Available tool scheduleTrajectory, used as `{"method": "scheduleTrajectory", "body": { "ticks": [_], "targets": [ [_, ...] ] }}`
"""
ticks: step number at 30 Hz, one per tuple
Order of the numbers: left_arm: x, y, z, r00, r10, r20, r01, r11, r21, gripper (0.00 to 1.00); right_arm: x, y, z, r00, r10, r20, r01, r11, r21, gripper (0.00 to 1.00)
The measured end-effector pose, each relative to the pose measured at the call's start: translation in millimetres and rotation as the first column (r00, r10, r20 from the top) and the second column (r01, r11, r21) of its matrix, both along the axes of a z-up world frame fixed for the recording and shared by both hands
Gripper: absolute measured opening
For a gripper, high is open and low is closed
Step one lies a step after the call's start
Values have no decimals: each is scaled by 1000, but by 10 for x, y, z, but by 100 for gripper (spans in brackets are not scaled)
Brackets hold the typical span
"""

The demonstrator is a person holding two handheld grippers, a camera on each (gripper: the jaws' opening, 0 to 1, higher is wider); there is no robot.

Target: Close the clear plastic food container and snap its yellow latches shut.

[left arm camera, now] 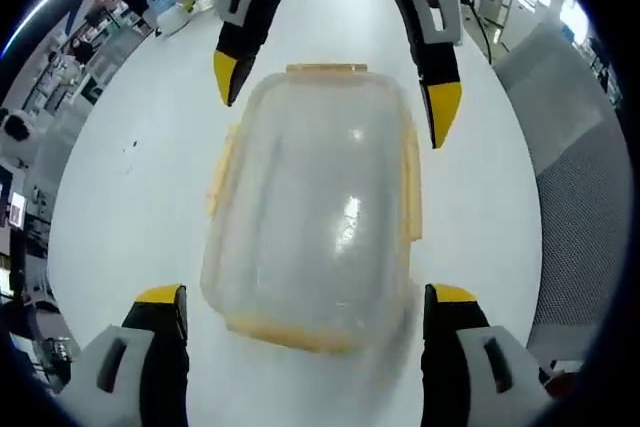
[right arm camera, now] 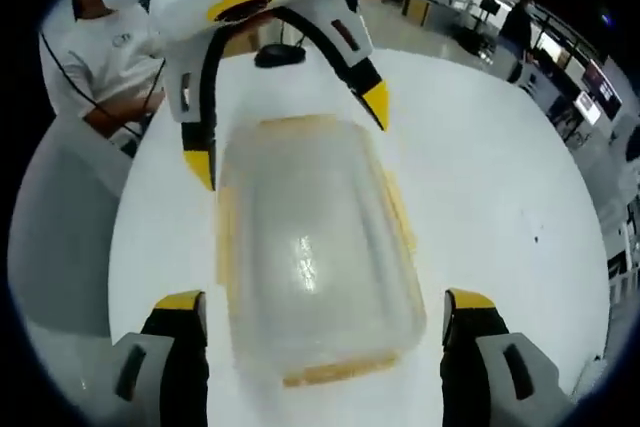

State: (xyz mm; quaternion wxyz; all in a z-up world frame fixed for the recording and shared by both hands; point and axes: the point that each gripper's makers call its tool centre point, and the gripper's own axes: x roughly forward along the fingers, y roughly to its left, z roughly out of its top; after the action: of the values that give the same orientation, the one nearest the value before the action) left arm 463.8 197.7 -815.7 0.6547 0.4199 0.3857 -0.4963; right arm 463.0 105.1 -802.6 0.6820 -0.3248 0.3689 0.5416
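Yellow-tipped black jaws of my left gripper (left arm camera: 305, 309) stand apart at the near end of the clear rectangular plastic food container with yellow latches (left arm camera: 315, 212).
My right gripper (right arm camera: 328, 317), jaws likewise apart, brackets its opposite end (right arm camera: 305, 252); lid on, container resting on the white table (left arm camera: 150, 197).

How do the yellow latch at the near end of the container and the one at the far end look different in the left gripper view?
The near-end latch is blurred and lies between the left gripper's open tips; the far-end latch is sharp and lies between the right gripper's open tips. Both are yellow strips on the clear container.
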Motion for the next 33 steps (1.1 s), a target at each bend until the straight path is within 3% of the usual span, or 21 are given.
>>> {"method": "scheduleTrajectory", "body": {
  "ticks": [8,18,33],
  "targets": [
    [35,16,70,998,56,4,-56,995,-80,99,-11,-16,57,999,-40,1,40,998,48,100],
    [48,77,86,993,115,10,-113,986,-126,99,15,-48,114,995,-95,18,92,989,114,100],
    [-29,206,60,976,216,-27,-216,951,-220,98,-9,-69,188,981,-188,44,173,957,233,100]
  ]
}}
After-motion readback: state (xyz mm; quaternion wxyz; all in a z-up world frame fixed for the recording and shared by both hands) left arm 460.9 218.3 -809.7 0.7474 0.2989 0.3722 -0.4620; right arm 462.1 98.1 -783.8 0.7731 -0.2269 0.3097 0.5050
